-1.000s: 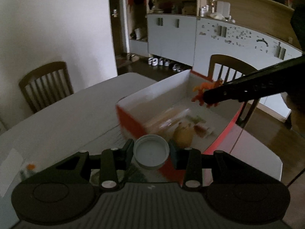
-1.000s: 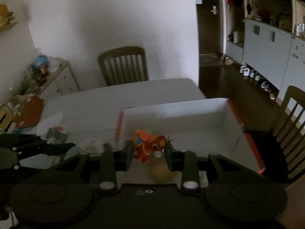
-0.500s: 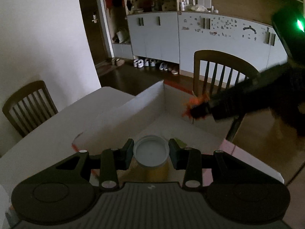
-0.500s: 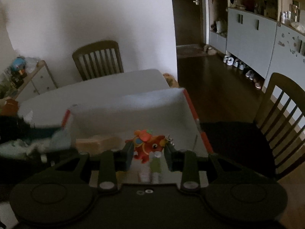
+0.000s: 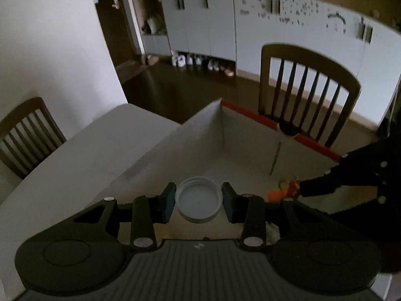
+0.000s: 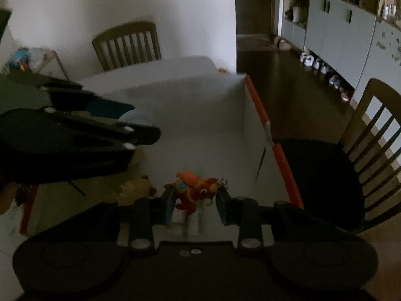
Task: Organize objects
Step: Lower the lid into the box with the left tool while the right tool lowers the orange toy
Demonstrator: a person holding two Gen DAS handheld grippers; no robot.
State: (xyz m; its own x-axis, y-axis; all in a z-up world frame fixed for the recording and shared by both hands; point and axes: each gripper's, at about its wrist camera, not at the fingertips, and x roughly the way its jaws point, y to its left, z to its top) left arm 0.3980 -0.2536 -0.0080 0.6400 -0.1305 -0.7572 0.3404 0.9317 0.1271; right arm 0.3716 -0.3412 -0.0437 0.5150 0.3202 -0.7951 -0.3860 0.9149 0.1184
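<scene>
Both grippers, lid (image 5: 198, 203) and toy (image 6: 198, 192) gripped, now lower inside box (image 5: 250, 135)

Over the white, red-rimmed box (image 6: 260, 115), the right gripper (image 6: 194, 207) clamps a red and orange toy horse (image 6: 198, 192), the left gripper (image 6: 140, 125) alongside gripping a pale lid (image 6: 136, 118).

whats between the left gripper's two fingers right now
A white plastic lid, clamped between the left gripper fingers over the box; the left wrist view shows it.
</scene>
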